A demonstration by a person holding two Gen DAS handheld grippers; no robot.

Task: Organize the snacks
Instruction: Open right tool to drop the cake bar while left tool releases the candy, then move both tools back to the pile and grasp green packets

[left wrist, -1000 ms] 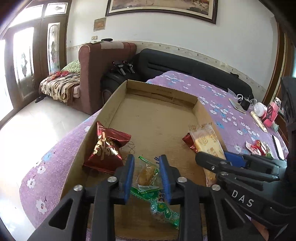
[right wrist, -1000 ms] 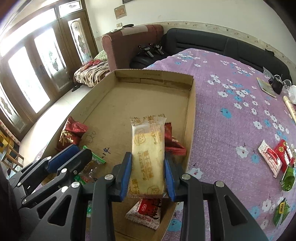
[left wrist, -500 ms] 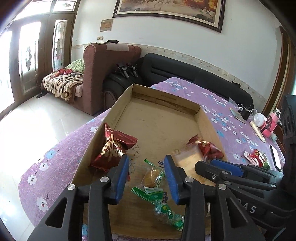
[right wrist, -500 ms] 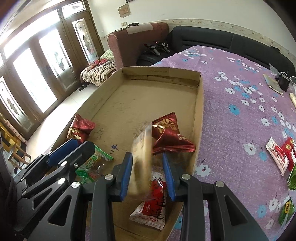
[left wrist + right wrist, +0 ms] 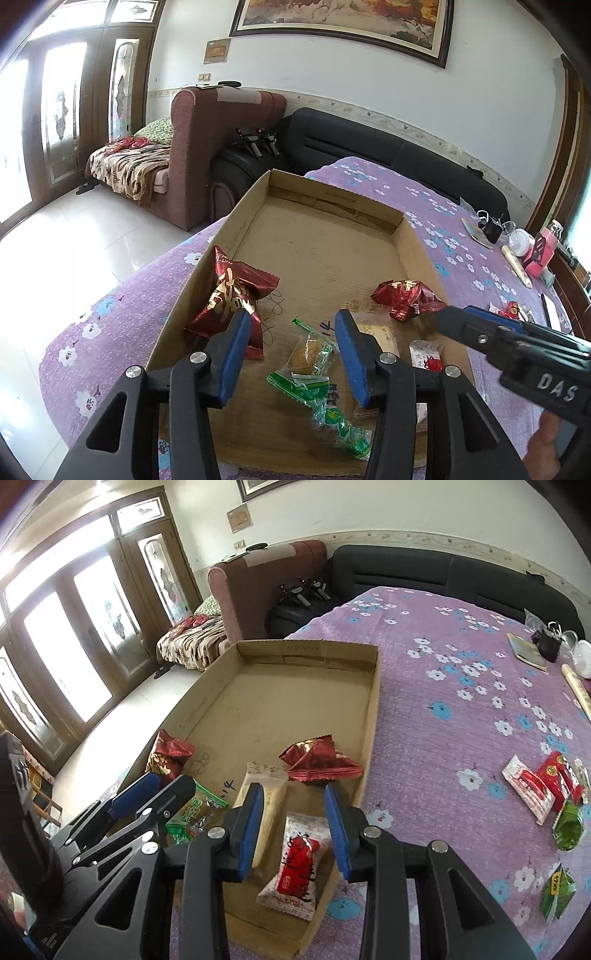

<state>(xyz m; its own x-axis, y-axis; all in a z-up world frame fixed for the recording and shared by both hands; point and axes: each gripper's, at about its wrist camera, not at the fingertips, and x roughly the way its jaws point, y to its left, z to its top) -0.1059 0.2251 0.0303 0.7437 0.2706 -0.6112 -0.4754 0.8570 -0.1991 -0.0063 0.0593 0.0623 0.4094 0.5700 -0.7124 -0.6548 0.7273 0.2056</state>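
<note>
A shallow cardboard tray (image 5: 325, 236) (image 5: 373, 716) lies on the purple flowered tablecloth. In it are two dark red snack bags (image 5: 232, 295) (image 5: 317, 760), green packets (image 5: 314, 376) (image 5: 195, 808), a pale cake bar (image 5: 266, 794) and a white-red candy packet (image 5: 295, 864). My left gripper (image 5: 291, 354) is open and empty above the green packets. My right gripper (image 5: 293, 823) is open and empty above the candy packet, the cake bar lying by its left finger.
Loose snack packets (image 5: 543, 782) lie on the cloth to the right of the tray, with green ones (image 5: 569, 823) nearer. Small items (image 5: 517, 240) stand at the table's far right. A sofa (image 5: 369, 147) and an armchair (image 5: 207, 147) stand behind.
My right gripper opened and dropped the cake bar into the tray. My left gripper opened wider and pulled up and back from the green packets.
</note>
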